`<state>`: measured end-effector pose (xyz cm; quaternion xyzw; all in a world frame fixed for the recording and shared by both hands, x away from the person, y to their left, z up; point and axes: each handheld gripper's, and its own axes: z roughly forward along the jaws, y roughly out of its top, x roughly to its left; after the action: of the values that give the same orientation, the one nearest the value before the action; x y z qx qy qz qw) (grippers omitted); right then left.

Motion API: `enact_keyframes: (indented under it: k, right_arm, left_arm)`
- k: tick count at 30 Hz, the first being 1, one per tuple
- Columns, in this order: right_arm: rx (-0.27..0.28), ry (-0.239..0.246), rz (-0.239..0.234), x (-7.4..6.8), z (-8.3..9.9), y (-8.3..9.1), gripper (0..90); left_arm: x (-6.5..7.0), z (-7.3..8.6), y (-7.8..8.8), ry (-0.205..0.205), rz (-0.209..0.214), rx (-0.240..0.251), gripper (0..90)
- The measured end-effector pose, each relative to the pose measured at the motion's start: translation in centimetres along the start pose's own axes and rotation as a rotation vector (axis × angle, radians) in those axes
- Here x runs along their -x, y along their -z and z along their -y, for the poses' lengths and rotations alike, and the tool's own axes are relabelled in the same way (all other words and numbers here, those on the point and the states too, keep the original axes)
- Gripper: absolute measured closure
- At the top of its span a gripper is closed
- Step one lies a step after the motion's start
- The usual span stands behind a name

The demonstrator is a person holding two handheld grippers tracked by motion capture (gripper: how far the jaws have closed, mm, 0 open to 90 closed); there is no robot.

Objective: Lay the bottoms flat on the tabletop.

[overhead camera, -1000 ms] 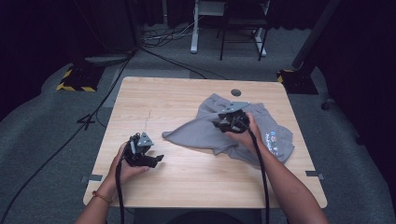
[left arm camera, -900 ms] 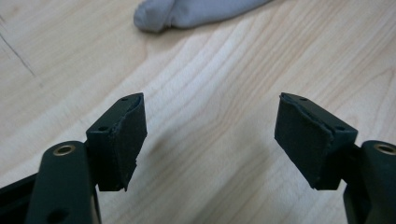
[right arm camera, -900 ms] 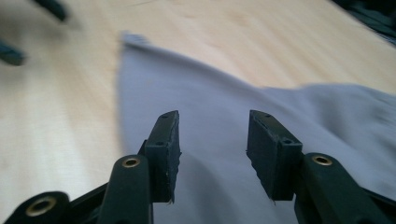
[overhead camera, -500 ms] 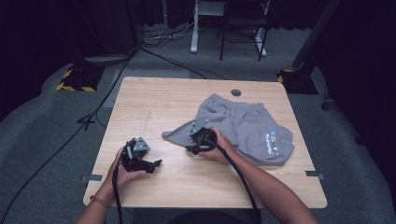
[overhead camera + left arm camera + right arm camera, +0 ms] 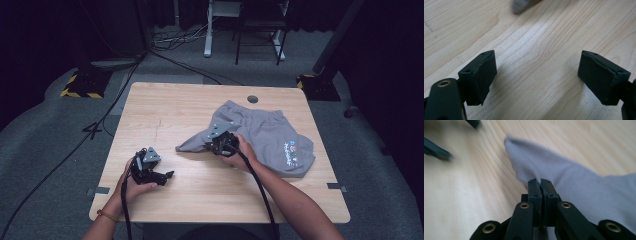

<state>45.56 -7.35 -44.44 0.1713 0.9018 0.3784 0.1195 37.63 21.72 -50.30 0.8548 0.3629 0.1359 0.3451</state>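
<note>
Currently the right tongs (image 5: 216, 145) have just been closing and are clamped on a fold of the grey shorts (image 5: 270, 135) near one leg's tip, probably to drag or spread the garment; the shorts lie on the right half of the table (image 5: 165, 110), that leg pointing left; the left tongs (image 5: 162, 176) stand wide apart over bare wood, holding nothing, well apart from the cloth, apparently waiting.
</note>
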Motion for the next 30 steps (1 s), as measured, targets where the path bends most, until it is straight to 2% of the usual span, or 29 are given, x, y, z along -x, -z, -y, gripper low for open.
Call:
enact_keyframes:
  k: [3, 5, 6, 7, 8, 9, 10, 13, 14, 15, 16, 18, 19, 20, 22, 23, 25, 27, 28, 30]
  right_arm:
    - [0.092, -0.017, -0.024, 0.3, -0.8, 2.9, 87.6]
    - [0.148, -0.051, -0.035, 0.8, -1.1, 4.6, 87.4]
    - [0.176, -0.082, -0.012, 1.5, -1.0, 5.9, 87.1]
    - [0.176, -0.082, -0.012, 1.5, -1.0, 5.9, 87.1]
    - [0.173, -0.087, 0.012, 1.9, -0.9, 6.3, 87.0]
    - [0.162, -0.121, 0.063, 3.0, -0.3, 6.7, 86.5]
    - [0.162, -0.121, 0.063, 3.0, -0.3, 6.7, 86.5]
    - [0.11, -0.153, 0.164, 5.0, 1.0, 6.4, 84.9]
    - [0.097, -0.18, 0.173, 5.8, 1.6, 6.1, 83.5]
    - [0.05, -0.218, 0.218, 7.2, 2.7, 5.5, 77.8]
    - [0.05, -0.218, 0.218, 7.2, 2.7, 5.5, 77.8]
    - [0.006, -0.259, 0.249, 8.6, 3.8, 5.0, 70.5]
    - [-0.017, -0.267, 0.281, 9.0, 4.2, 4.8, 64.6]
    - [-0.034, -0.278, 0.308, 9.5, 4.6, 4.7, 62.7]
    - [-0.04, -0.295, 0.311, 10.2, 5.3, 5.0, 59.8]
    - [-0.029, -0.308, 0.31, 10.6, 5.7, 5.6, 53.3]
    - [-0.019, -0.32, 0.304, 10.7, 5.9, 6.0, 50.9]
    - [-0.005, -0.332, 0.299, 10.8, 6.1, 6.9, 47.8]
    - [-0.002, -0.332, 0.298, 10.7, 6.2, 7.3, 46.8]
    - [0.008, -0.308, 0.299, 10.4, 6.6, 8.3, 46.1]
  left_arm:
    - [0.0, 0.0, 0.0, -0.004, -0.002, 0.001, 15.9]
    - [0.1, 0.0, -0.1, 0.001, -0.001, 0.002, 15.9]
    - [0.1, 0.0, -0.1, 0.0, -0.001, 0.002, 15.9]
    - [0.1, -0.1, -0.1, 0.001, 0.0, 0.002, 15.9]
    - [0.1, -0.1, -0.1, 0.0, 0.0, 0.001, 15.9]
    - [0.1, -0.1, -0.1, 0.0, -0.002, 0.003, 16.0]
    - [0.2, -0.1, -0.1, 0.002, -0.002, 0.003, 16.0]
    - [0.3, -0.3, -0.3, -0.003, 0.0, 0.001, 16.0]
    - [0.3, -0.3, -0.3, -0.002, 0.004, 0.001, 16.0]
    - [0.4, -0.4, -0.4, -0.005, 0.004, 0.002, 16.0]
    - [0.5, -0.4, -0.4, -0.006, 0.005, 0.001, 16.0]
    - [0.6, -0.6, -0.6, -0.008, 0.008, 0.002, 16.0]
    - [0.7, -0.7, -0.6, -0.014, 0.007, 0.002, 16.0]
    - [0.8, -0.7, -0.7, -0.014, 0.011, 0.001, 16.0]
    - [1.0, -1.0, -0.9, -0.014, 0.014, -0.002, 16.0]
    - [1.1, -1.1, -1.0, -0.017, 0.016, -0.005, 16.0]
    - [1.3, -1.6, -1.3, -0.028, 0.017, -0.021, 16.3]
    - [1.7, -2.3, -1.7, -0.043, 0.007, -0.011, 19.3]
    - [1.7, -2.8, -2.0, -0.047, 0.023, -0.023, 20.5]
    - [1.9, -4.0, -2.5, -0.049, 0.047, -0.006, 19.7]
